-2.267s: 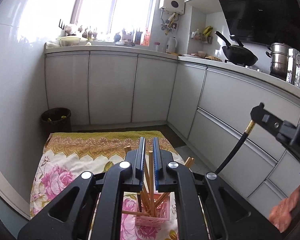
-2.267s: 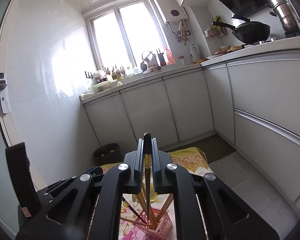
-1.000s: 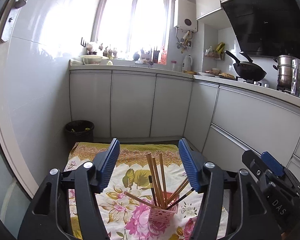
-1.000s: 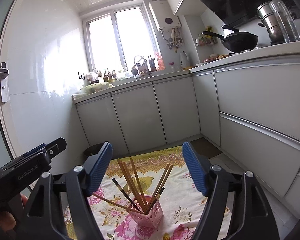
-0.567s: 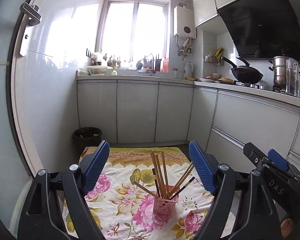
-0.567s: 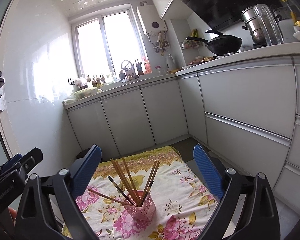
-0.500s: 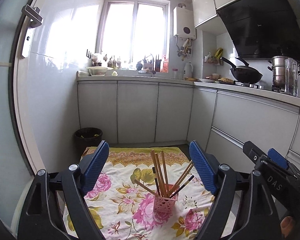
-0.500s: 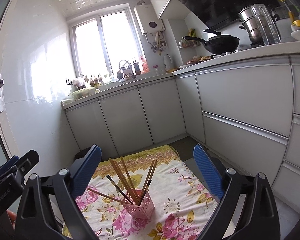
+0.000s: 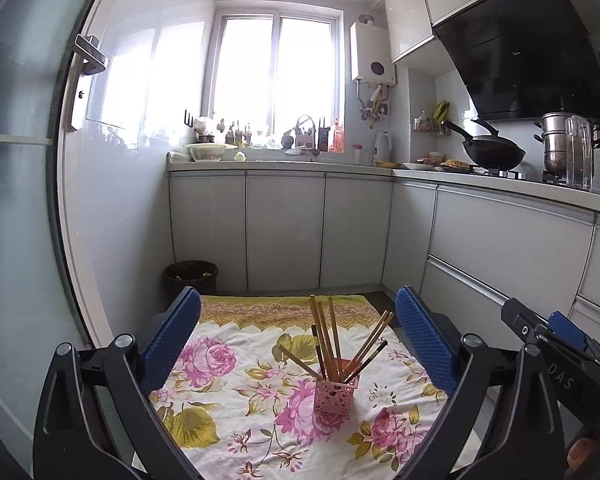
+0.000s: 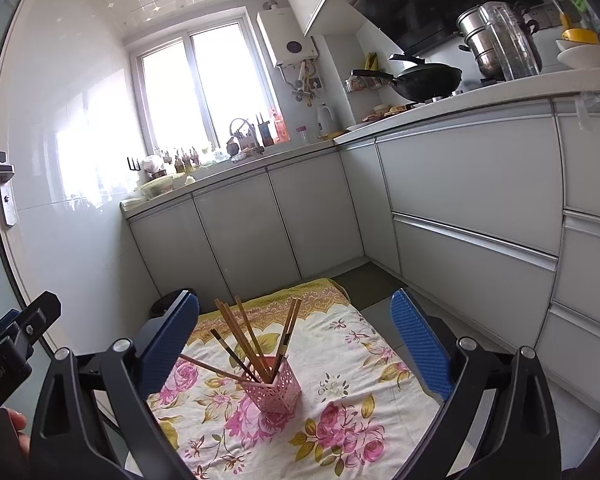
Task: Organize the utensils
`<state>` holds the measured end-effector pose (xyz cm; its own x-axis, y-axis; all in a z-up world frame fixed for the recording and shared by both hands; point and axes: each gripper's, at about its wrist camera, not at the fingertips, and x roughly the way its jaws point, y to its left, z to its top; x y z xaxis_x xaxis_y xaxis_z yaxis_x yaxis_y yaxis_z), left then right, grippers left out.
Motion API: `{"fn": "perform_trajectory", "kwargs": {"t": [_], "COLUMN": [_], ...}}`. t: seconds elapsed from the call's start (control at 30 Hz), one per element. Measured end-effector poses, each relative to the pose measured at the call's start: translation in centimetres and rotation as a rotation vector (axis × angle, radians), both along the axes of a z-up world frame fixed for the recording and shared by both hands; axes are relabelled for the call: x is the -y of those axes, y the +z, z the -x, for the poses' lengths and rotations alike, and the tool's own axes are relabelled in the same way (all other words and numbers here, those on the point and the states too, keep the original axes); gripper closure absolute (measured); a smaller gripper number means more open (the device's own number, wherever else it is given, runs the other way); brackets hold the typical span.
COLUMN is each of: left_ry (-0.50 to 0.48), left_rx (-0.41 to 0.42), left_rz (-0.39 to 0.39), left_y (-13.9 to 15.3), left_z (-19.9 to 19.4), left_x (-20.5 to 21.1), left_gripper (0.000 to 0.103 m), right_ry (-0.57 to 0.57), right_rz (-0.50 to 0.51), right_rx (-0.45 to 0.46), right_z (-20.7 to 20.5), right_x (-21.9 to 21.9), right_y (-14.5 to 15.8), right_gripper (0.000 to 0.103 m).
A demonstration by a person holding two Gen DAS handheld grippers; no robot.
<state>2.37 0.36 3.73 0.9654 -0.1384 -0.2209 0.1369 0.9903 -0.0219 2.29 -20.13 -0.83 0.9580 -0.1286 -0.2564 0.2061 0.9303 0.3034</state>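
Two black grippers with blue ribbed pads are held spread wide, nothing pinched: the left gripper and the right gripper are both raised above the floor. A pink perforated plastic holder is framed between each pair of fingers, well apart from them. Brown wooden chopsticks are stood fanned inside it. The holder is set upright on a floral yellow-and-pink cloth spread on the kitchen floor by grey cabinets.
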Motion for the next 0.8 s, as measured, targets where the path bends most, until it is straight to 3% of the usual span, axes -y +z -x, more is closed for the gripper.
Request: {"fn": "perform_trajectory", "kwargs": {"t": [0.33, 0.8], "left_ry": [0.033, 0.033], "left_rx": [-0.039, -0.059], "left_rz": [0.018, 0.003], "left_y": [-0.7, -1.0], "left_z": [1.8, 2.9], "left_x": [-0.4, -0.1], "left_gripper": [0.007, 0.007], "right_ry": [-0.026, -0.019], "right_rz": [0.006, -0.006], "right_rx": [-0.016, -0.041], "right_z": [2.8, 3.6], "right_x": [0.6, 0.7], "right_y": [-0.4, -0.9], "right_gripper": [0.007, 0.007]}}
